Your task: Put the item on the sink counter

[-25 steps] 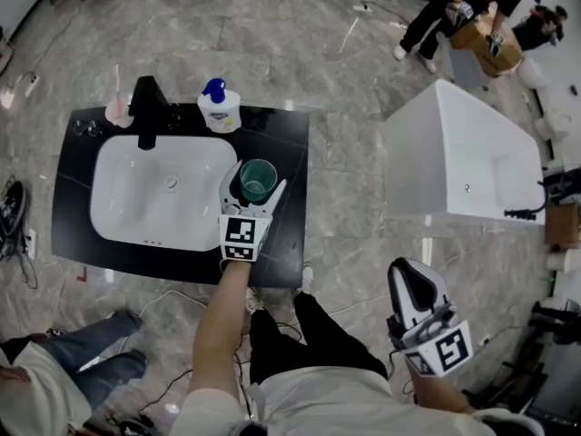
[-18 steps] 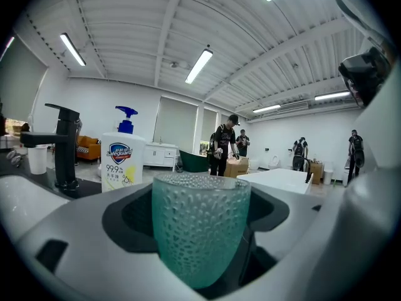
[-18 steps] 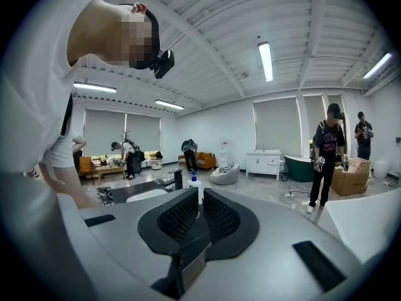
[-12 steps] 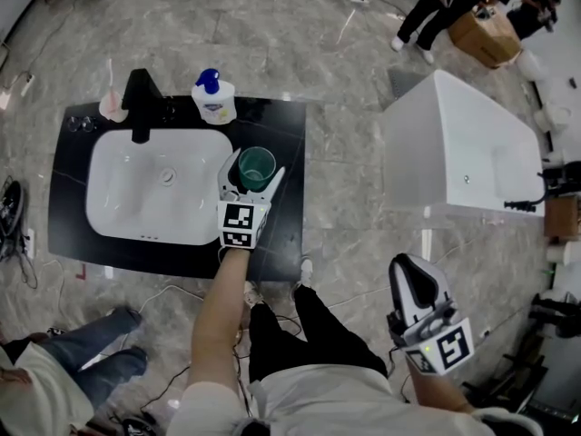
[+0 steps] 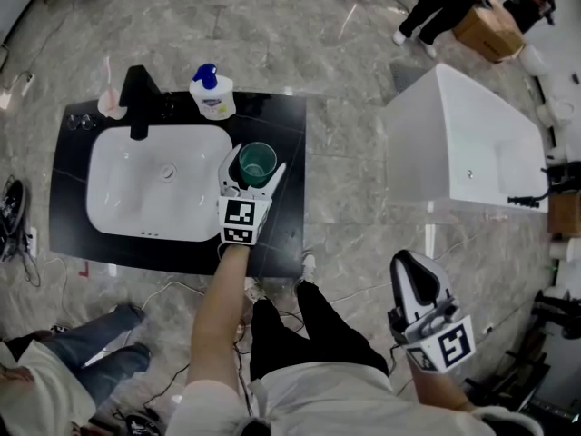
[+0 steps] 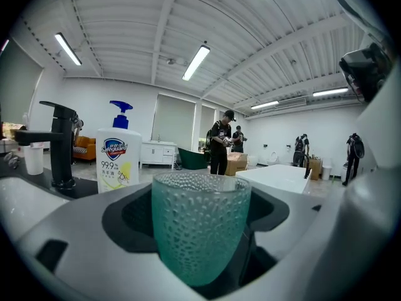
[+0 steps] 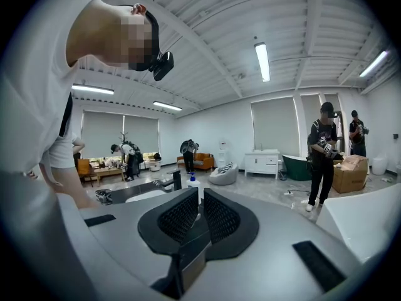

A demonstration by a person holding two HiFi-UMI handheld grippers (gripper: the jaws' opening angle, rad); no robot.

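A: What is hard to make out?

B: The base of the green cup (image 6: 200, 224). The left tool (image 5: 257, 160) covers it from above. In the left gripper view the cup's lower part sinks behind the tool's grey body. So I cannot tell whether it rests on the black table (image 5: 289, 125) or hangs just over it. Some small items (image 5: 86, 123) at the table's 10 o'clock corner are too blurry to name.

A: How do the tools stand?

B: The left tool is clenched on the cup, one pad on each side, its jaws fairly wide. The cup is upright, over the table at 3 o'clock of the white basin (image 5: 127, 198), just beside its rim. The right tool (image 5: 410, 269) sits at 5 o'clock in the head view, over the floor (image 5: 345, 243) and well apart from the table. Its jaws are drawn together to a thin slit, with nothing between them.

A: What does one view add?

B: Only the head view gives the layout. A black faucet (image 5: 138, 98) stands at the basin's 12 o'clock, a soap bottle (image 5: 212, 96) at 11 o'clock of the cup, and a white bathtub (image 5: 463, 143) at 3 o'clock. Only the left gripper view shows the cup's dimpled, see-through wall and the bottle's printed label. The right gripper view shows a standing person in black (image 7: 322, 155) at 3 o'clock, far across the room.
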